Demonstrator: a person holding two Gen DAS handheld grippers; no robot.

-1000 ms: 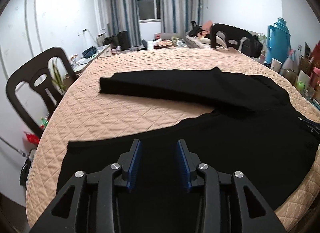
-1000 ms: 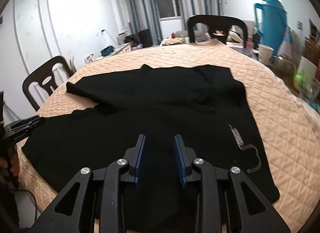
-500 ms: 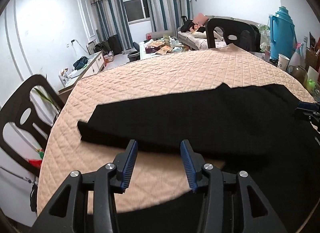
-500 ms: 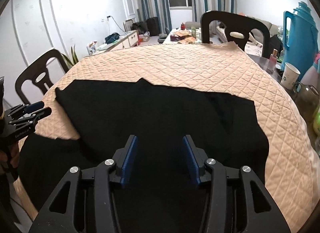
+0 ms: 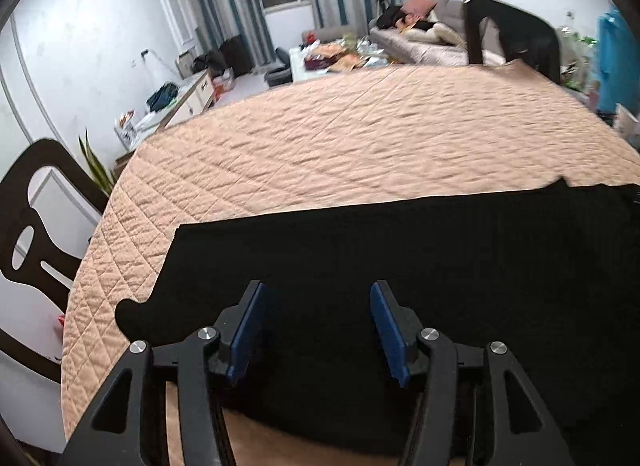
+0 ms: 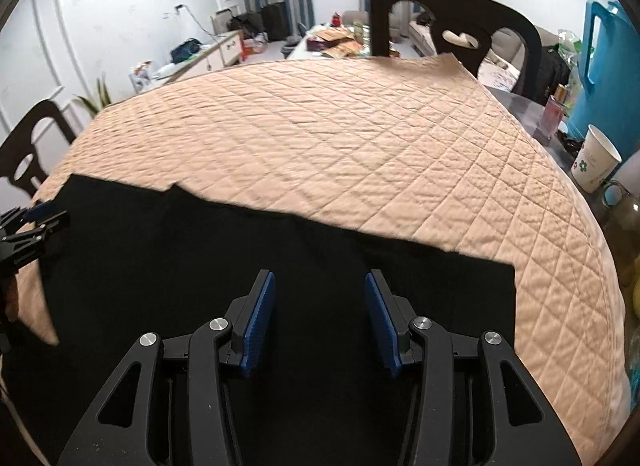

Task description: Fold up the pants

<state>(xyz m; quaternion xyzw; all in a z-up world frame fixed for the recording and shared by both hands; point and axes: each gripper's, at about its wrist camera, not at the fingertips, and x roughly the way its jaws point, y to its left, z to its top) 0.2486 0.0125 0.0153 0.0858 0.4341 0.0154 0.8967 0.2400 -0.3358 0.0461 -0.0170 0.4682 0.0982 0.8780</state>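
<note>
Black pants (image 6: pixel 280 250) (spread flat)

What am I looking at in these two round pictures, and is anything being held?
There is no robot here: a person carries a hand-held gripper in each hand, each with a wide-angle camera looking along its two blue-padded fingers. One picture is from the left hand-held gripper, the other from the right hand-held gripper. The left one also shows at the left edge of the right view. Both hang over black pants spread on a table under a peach quilted cover. Both sets of jaws have just been opening and stand open with nothing between the pads, so nothing is held. A paper cup and dark chairs sit around the table.
</note>
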